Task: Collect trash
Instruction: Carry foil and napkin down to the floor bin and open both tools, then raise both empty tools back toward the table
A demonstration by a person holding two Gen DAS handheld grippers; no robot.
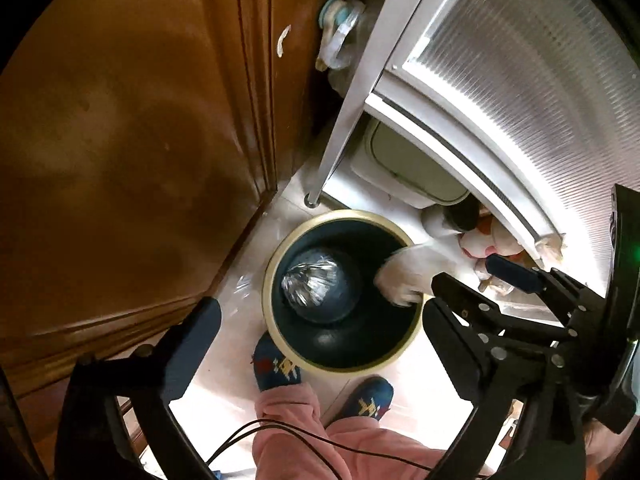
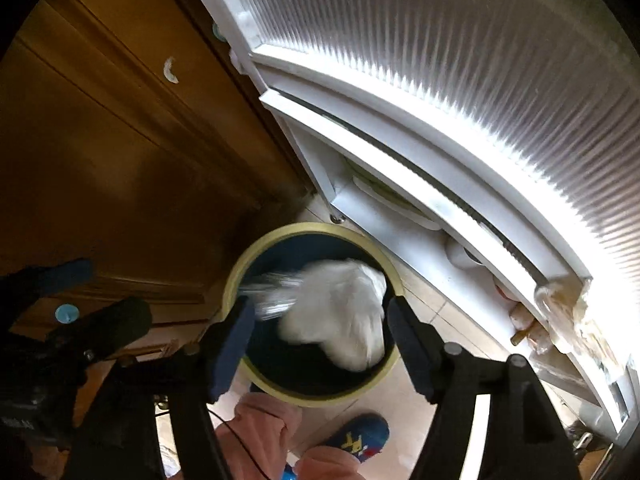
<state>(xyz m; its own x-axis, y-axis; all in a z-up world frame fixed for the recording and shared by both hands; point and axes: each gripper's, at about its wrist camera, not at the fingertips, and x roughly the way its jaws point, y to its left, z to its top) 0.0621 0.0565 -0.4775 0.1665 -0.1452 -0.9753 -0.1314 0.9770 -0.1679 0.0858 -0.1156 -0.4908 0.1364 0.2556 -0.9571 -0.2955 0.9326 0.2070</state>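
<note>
Directly below both downward-pointing grippers sits the bin (image 1: 342, 290) — left gripper (image 1: 320, 316) and right gripper (image 2: 320, 340) spread, pinching nothing — white wad (image 2: 340, 316) blurred inside its rim, nearer the right.

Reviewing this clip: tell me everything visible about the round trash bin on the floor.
The trash bin is round, with a cream rim and dark blue-green inside, probably plastic. It stands upright on the pale tiled floor between a wooden cabinet and a white-framed door. Inside lie a crinkled silvery wrapper and a blurred white wad near the rim, seemingly falling. A blue slipper sits against its near side. Neither gripper touches it.
</note>
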